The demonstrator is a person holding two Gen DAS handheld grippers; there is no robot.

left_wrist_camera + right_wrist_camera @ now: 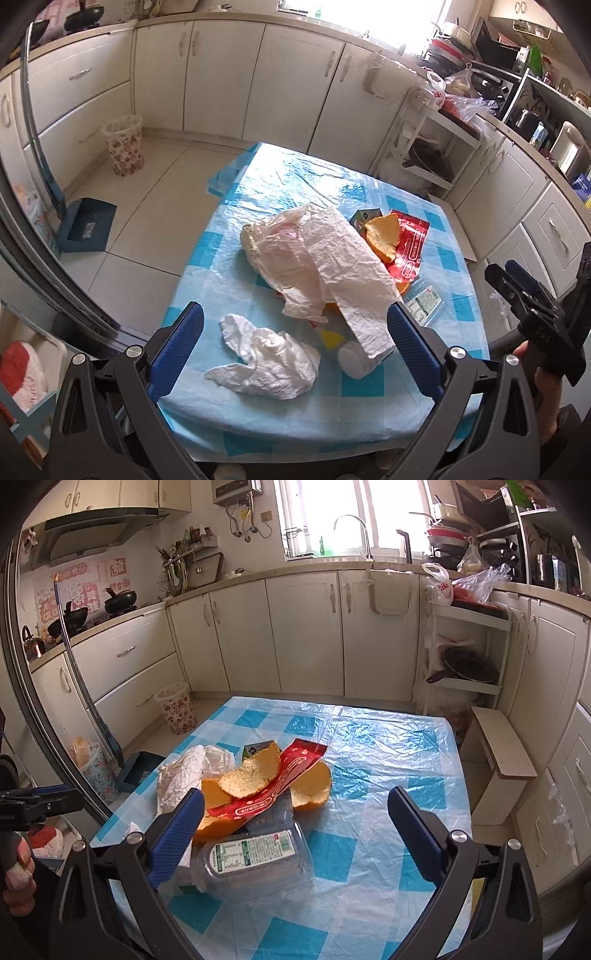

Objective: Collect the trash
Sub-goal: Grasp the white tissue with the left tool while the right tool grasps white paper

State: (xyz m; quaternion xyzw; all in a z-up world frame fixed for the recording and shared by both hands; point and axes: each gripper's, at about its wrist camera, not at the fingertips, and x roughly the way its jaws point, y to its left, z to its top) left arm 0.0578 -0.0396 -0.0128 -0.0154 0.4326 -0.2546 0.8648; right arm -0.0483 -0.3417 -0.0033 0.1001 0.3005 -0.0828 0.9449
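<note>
crumpled plastic: the thin bag [314,258] lies in the middle of the table [280,184], draped over the other trash; a pinch on one loose fold may lift only that fold and let the rest slide off.
white tissue: the wad [267,363] sits near the front edge, between the fingers of the left hand-held gripper [295,345]; it is light, so a sideways nudge could push it over the edge.
orange peel: pieces [247,777] rest on the red wrapper [280,782]; pulling the wrapper would likely tip them out.
clear bottle: it [251,854] lies on its side just ahead of the right hand-held gripper [295,825]; it may roll or slip from the pads.
left hand-held gripper: fingers wide apart, holding nothing.
right hand-held gripper: fingers wide apart, holding nothing.
tablecloth: glossy plastic sheet; a low grasp could snag it and drag everything.
bin: the patterned basket [123,146] stands on the floor well apart from the table, so a weak hold could drop things on the way.
</note>
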